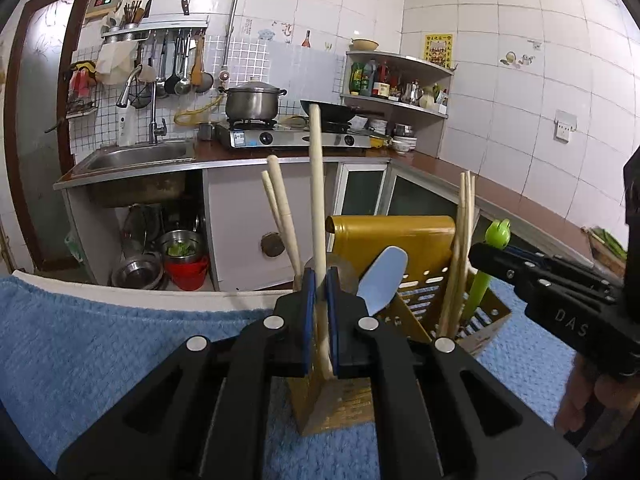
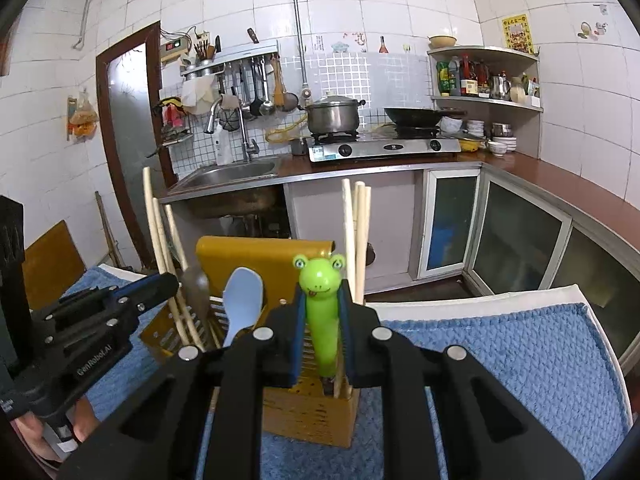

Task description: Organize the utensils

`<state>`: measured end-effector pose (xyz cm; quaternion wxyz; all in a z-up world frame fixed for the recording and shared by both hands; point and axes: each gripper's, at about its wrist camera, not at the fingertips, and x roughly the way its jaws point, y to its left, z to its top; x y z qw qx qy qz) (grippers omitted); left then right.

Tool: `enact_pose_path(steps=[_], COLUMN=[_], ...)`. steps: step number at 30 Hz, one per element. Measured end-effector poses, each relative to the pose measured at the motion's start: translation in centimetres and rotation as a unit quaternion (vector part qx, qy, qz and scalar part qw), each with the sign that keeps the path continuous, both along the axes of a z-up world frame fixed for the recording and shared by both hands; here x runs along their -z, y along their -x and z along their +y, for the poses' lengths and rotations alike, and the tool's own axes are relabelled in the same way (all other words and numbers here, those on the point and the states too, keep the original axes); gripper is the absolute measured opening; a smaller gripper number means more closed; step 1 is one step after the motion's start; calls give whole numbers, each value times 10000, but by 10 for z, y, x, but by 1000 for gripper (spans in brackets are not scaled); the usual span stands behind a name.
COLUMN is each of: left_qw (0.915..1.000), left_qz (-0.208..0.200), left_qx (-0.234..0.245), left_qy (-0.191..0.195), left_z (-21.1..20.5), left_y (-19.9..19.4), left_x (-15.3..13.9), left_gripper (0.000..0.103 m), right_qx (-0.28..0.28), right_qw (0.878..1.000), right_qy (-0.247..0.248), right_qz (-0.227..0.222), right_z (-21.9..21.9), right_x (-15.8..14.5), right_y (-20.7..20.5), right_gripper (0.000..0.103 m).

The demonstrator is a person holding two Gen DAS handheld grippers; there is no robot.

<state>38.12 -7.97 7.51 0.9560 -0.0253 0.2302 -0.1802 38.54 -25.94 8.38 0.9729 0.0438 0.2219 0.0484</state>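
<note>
Left claw pinches an upright wooden stick; right claw pinches a green frog utensil, both above the yellow holder.

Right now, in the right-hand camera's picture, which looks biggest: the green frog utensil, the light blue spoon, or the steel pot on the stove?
As they look in that picture:
1. Green frog utensil, held in the right gripper.
2. Light blue spoon and steel pot: too alike to rank.
The pot stands far off, so it is likely the largest in truth.

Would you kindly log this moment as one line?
left hand-held gripper: shut on wooden stick | right hand-held gripper: shut on green frog utensil | both over yellow holder
</note>
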Motion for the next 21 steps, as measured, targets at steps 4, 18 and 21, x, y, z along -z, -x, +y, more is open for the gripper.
enact_pose_path(steps=[4, 18, 21], left_qw=[10000, 9942, 9934], left_qz=[-28, -588, -523], left_qx=[-56, -889, -1020], left_qy=[38, -117, -102], left_z=[13, 74, 82], left_y=[17, 138, 165], left_x=[-15, -38, -31], left_gripper=[35, 98, 98], right_qx=[32, 448, 483], right_qw=[9995, 9962, 9947], right_qy=[-305, -34, 7], right_qz=[1, -749, -911], right_z=[-6, 8, 16], right_x=[-6, -36, -28], right_y=[7, 121, 150], right_gripper=[39, 84, 89])
